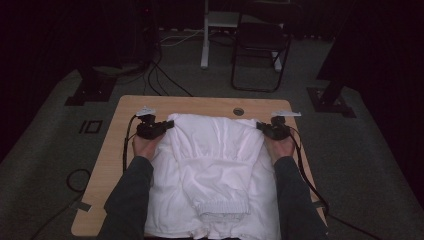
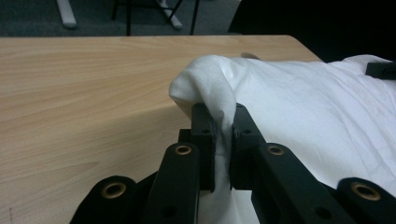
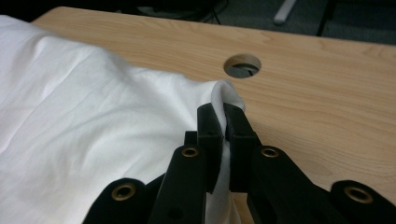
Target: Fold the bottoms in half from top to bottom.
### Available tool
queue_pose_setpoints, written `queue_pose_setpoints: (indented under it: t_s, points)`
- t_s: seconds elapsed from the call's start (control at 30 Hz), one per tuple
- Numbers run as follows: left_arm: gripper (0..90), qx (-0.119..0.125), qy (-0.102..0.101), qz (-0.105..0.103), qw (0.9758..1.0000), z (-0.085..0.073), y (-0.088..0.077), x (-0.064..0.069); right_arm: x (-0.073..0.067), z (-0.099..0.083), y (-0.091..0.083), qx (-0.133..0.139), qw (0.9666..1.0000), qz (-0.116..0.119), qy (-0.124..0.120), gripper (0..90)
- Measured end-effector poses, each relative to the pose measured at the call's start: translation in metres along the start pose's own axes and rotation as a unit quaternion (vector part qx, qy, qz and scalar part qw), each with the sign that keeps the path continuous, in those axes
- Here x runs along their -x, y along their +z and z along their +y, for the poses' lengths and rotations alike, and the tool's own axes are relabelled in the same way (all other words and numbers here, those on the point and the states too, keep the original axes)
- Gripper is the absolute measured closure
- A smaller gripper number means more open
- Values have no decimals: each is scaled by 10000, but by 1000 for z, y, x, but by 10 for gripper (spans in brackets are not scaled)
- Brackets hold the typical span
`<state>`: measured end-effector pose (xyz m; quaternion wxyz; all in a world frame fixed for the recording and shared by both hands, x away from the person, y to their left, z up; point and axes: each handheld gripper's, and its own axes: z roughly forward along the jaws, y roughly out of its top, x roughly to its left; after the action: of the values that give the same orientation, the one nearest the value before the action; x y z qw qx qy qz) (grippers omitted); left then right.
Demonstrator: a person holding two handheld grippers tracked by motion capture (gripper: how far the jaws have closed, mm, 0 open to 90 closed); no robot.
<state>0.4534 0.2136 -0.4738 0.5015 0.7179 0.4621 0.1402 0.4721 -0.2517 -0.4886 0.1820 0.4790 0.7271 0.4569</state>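
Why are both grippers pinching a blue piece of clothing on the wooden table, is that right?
Not quite: the piece of clothing is white, not blue, as the high view shows. The rest holds: the left gripper and the right gripper each have their jaws pinched on a fold of it, and it lies on the wooden table.

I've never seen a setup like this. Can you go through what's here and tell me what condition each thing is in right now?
white garment: spread on the table, its far part folded toward the person, both far corners pinched.
left gripper: shut on a far corner of the white garment.
right gripper: shut on the other far corner.
table: bare wood past the cloth, with a round hole near the far edge.
folding chair: standing on the floor beyond the table, unoccupied.
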Motion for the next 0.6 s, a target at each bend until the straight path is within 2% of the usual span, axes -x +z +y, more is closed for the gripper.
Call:
queue_pose_setpoints:
  t_s: [0.03, 0.07, 0.1, 0.13, 0.17, 0.2, 0.23, 0.27, 0.3, 0.33, 0.37, 0.4, 0.43, 0.47, 0.5, 0.53, 0.57, 0.6]
  points:
    - [834, 63, 50, -80, 9999, -3, -9, 4, -3, -3, -9, 83, 9999, 51, -82, 870]
    - [834, 63, 50, -80, 9999, -3, -9, 4, -3, -3, -9, 83, 9999, 51, -82, 870]
    - [834, 122, 135, -164, 9997, -6, -21, 9, -8, -8, -20, 188, 9996, 144, -145, 870]
    - [834, 122, 135, -164, 9997, -6, -21, 9, -8, -8, -20, 188, 9996, 144, -145, 870]
    - [833, 132, 267, -209, 9993, -10, -33, 14, -14, -14, -33, 300, 9990, 237, -220, 870]
    - [833, 132, 267, -209, 9993, -10, -33, 14, -14, -14, -33, 300, 9990, 237, -220, 870]
    - [833, 142, 376, -275, 9988, -16, -46, 20, -22, -22, -47, 375, 9983, 335, -302, 869]
    - [833, 142, 376, -275, 9988, -16, -46, 20, -22, -22, -47, 375, 9983, 335, -302, 869]
    - [832, 121, 490, -322, 9982, -23, -56, 27, -29, -31, -60, 415, 9975, 420, -378, 869]
    - [832, 121, 490, -322, 9982, -23, -56, 27, -29, -31, -60, 415, 9975, 420, -378, 869]
    - [831, 91, 598, -364, 9975, -32, -66, 34, -36, -44, -73, 422, 9971, 483, -419, 869]
    - [831, 91, 598, -364, 9975, -32, -66, 34, -36, -44, -73, 422, 9971, 483, -419, 869]
    - [831, 74, 617, -400, 9973, -38, -70, 37, -41, -55, -81, 386, 9968, 536, -447, 869]
    - [831, 53, 607, -447, 9971, -45, -73, 40, -41, -55, -81, 386, 9968, 536, -447, 869]
    - [831, -102, 678, -460, 9966, -61, -79, 46, -45, -69, -90, 348, 9968, 597, -394, 868]
    - [830, -102, 678, -460, 9966, -61, -79, 46, -45, -69, -90, 348, 9968, 597, -394, 868]
    - [829, -274, 688, -506, 9960, -79, -82, 50, -49, -85, -96, 238, 9969, 684, -313, 868]
    - [829, -274, 688, -506, 9960, -79, -82, 50, -49, -85, -96, 238, 9969, 684, -313, 868]
